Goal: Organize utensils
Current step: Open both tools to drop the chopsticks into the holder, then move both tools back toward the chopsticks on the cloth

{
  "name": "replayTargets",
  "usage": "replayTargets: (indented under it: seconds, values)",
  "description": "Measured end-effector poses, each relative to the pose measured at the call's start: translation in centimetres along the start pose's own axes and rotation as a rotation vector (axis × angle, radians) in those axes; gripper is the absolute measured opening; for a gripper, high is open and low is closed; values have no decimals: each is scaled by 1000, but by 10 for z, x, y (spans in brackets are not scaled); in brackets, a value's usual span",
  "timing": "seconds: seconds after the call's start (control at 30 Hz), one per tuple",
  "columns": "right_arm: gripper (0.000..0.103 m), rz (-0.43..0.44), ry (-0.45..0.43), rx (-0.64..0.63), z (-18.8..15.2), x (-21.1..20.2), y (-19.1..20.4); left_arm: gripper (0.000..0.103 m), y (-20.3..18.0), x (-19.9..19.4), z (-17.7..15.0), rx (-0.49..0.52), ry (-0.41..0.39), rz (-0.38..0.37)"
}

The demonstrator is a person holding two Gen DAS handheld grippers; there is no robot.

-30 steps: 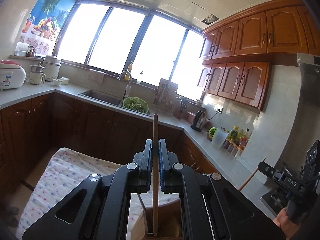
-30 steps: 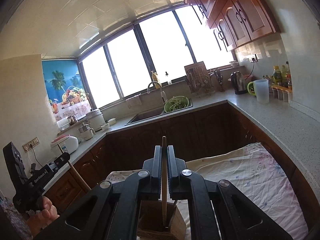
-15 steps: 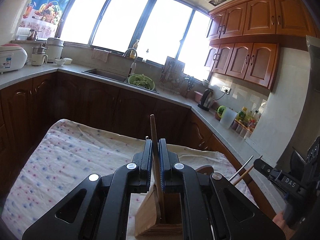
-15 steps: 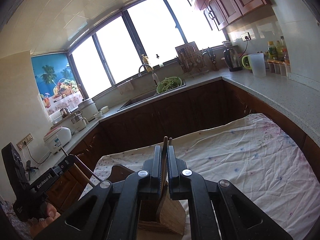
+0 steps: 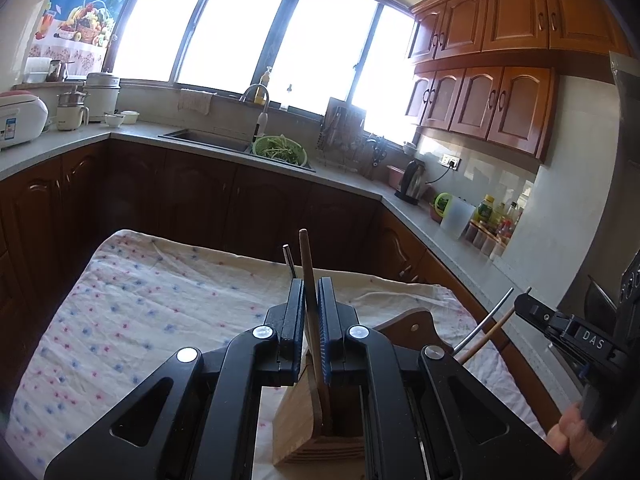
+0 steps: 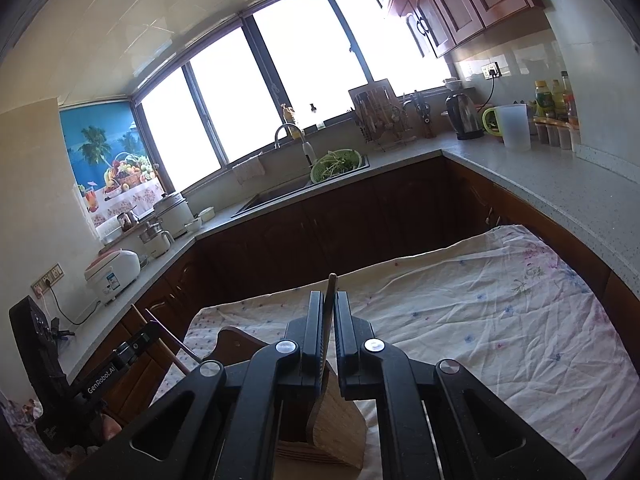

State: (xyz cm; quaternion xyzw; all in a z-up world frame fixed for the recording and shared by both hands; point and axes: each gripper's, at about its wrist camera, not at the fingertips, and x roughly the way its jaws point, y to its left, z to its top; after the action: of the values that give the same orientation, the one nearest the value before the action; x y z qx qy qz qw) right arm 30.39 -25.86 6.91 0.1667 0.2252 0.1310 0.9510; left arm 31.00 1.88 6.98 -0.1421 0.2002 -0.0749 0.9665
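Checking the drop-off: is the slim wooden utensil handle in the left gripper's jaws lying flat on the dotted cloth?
No: the wooden handle stands nearly upright, clamped in the left gripper, reaching down into the wooden holder.

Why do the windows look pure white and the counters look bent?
Left wrist view: the windows are overexposed by daylight, and the dark lower cabinets lose detail. Right wrist view: the fisheye lens bows the countertop and window frames, with black corners.
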Motion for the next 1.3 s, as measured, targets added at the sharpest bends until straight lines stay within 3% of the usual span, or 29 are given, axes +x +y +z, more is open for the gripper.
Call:
replayTargets:
  seconds: [0.2,0.27,0.33,0.5,0.63,0.83,1.3]
  values:
    - [16,8,7,7,-1,-1,-1,9,0,-2,2,0,22,0]
    - [29,15,4,13,-1,-3,-2,22,1,-4,2,0,29,-4]
    - [49,22,-8,20,0,-8,-2,35,0,-10,2,0,20,3]
    - [76,40,-29,23,0,-23,-2,53,0,-26,-1,8,8,14]
    - [101,56,-33,22,-3,-36,-2,75,0,-40,-6,16,10,28]
    - [103,63,-34,40,-17,-63,-7,85,3,-67,-25,38,40,59]
    - [103,8,-1,84,-66,-131,-36,86,0,-119,-83,59,134,52]
